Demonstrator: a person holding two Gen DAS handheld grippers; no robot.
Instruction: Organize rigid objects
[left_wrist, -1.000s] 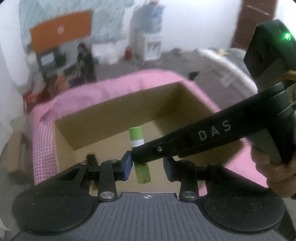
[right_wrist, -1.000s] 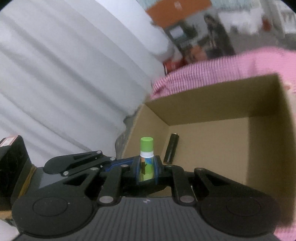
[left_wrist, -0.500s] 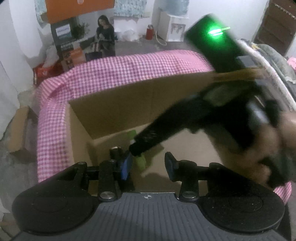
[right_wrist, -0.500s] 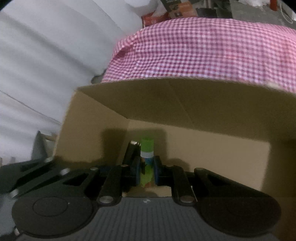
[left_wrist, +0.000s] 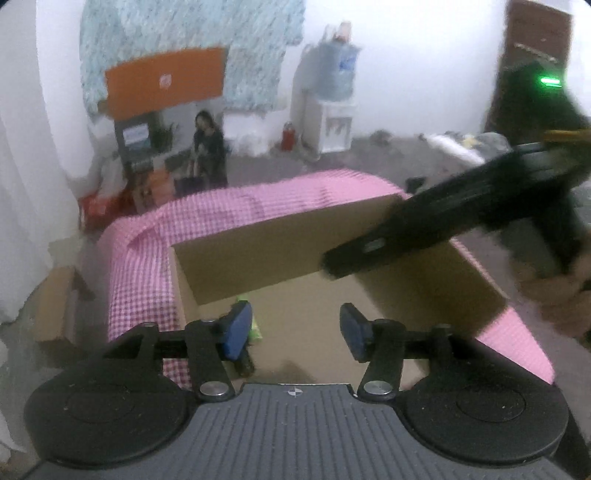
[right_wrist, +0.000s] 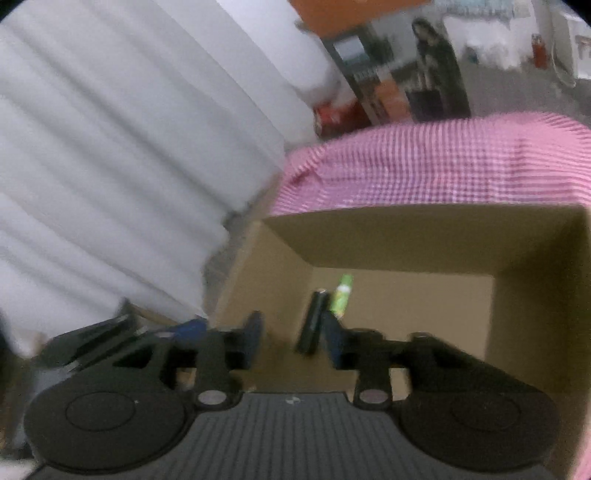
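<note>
An open cardboard box (left_wrist: 258, 254) (right_wrist: 406, 236) sits on a pink checked cloth (left_wrist: 140, 273) (right_wrist: 424, 166). A green tube (right_wrist: 341, 295) lies on the box floor beside a dark cylinder (right_wrist: 312, 321); in the left wrist view the tube (left_wrist: 255, 328) is mostly hidden behind the left fingertip. My right gripper (right_wrist: 291, 339) is open and empty, raised above the box's left side. It also shows in the left wrist view (left_wrist: 443, 225), over the box's right half. My left gripper (left_wrist: 295, 330) is open and empty above the box's near edge.
A white curtain (right_wrist: 129, 166) hangs left of the box. A small cardboard carton (left_wrist: 55, 310) sits on the floor at left. A water dispenser (left_wrist: 332, 107) and an orange box (left_wrist: 166, 81) stand against the far wall. A dark door (left_wrist: 535, 62) is at the right.
My right gripper opened and let go of the green tube, which now lies on the box floor. It then lifted up and back to the right. My left gripper stayed open.
</note>
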